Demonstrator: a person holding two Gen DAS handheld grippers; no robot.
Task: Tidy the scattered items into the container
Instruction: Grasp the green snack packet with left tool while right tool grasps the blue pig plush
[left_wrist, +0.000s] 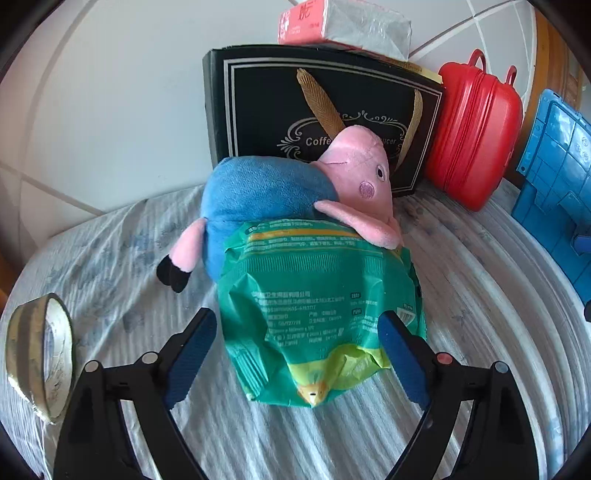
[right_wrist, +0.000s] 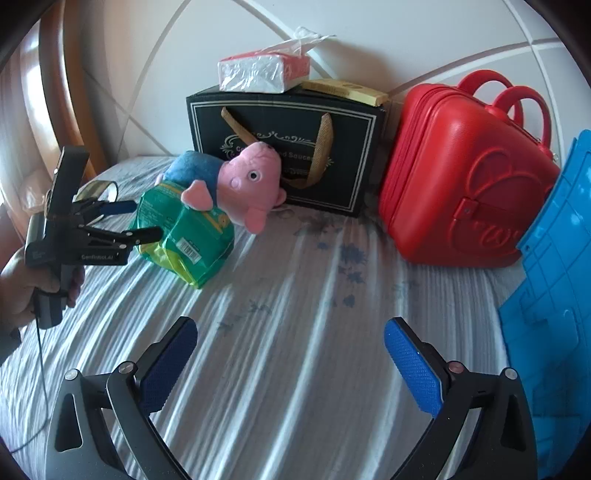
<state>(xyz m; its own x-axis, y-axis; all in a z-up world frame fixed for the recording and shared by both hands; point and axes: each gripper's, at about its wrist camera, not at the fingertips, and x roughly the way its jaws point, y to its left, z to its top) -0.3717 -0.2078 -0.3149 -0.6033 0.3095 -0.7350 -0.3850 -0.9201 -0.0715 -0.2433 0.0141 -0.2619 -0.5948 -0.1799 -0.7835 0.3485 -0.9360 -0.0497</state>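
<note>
Between open left gripper (left_wrist: 297, 354) fingers, green packet (left_wrist: 317, 306).

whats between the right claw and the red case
Nothing: in the right wrist view, only bare striped bedsheet lies between the open right claw and the red case.

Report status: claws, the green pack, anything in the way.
Left claw open, astride green pack, pads not pressing. Right claw open, empty, over bare bedsheet. Plush pig lies on the pack's far end.
</note>
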